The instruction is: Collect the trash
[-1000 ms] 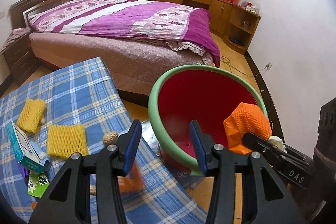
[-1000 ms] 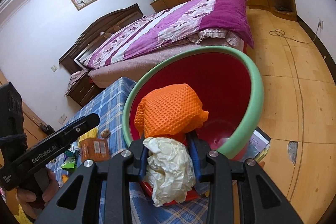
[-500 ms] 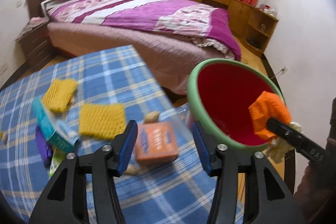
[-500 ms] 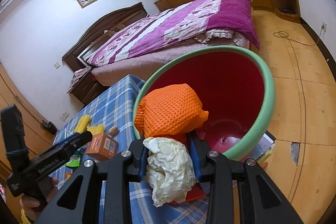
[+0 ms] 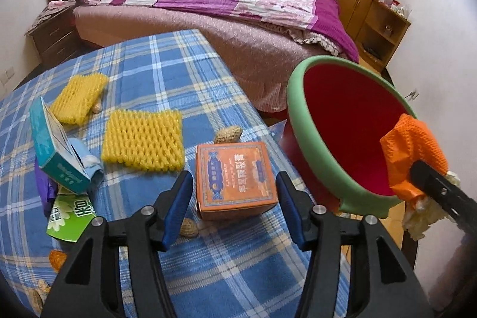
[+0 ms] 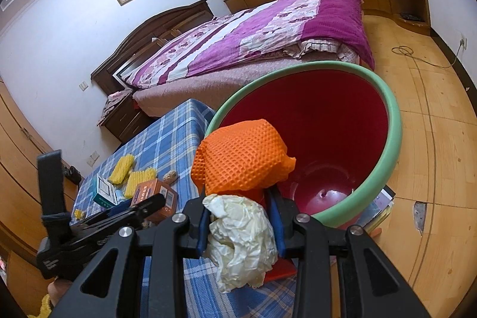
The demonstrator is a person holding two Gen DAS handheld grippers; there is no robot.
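Observation:
A red bin with a green rim (image 5: 301, 121) is tilted at the table's right edge; it also shows in the right wrist view (image 6: 393, 145). My right gripper (image 6: 240, 224) is shut on an orange foam net (image 6: 241, 157) and crumpled white paper (image 6: 241, 240), held at the bin's near rim. In the left wrist view the orange net (image 5: 414, 145) hangs over that rim. My left gripper (image 5: 234, 209) is open, its fingers on either side of an orange box (image 5: 235, 175) on the blue plaid table (image 5: 167, 70).
On the table lie two yellow foam nets (image 5: 143, 142) (image 5: 79, 97), a teal carton (image 5: 56, 151), a green wrapper (image 5: 71, 216) and peanuts (image 5: 228, 134). A bed (image 5: 226, 8) stands behind. Books lie on the wooden floor (image 6: 432, 139) under the bin.
My left gripper has swung left from the bin back over the table and come down around the orange box. The right gripper has held still with its load.

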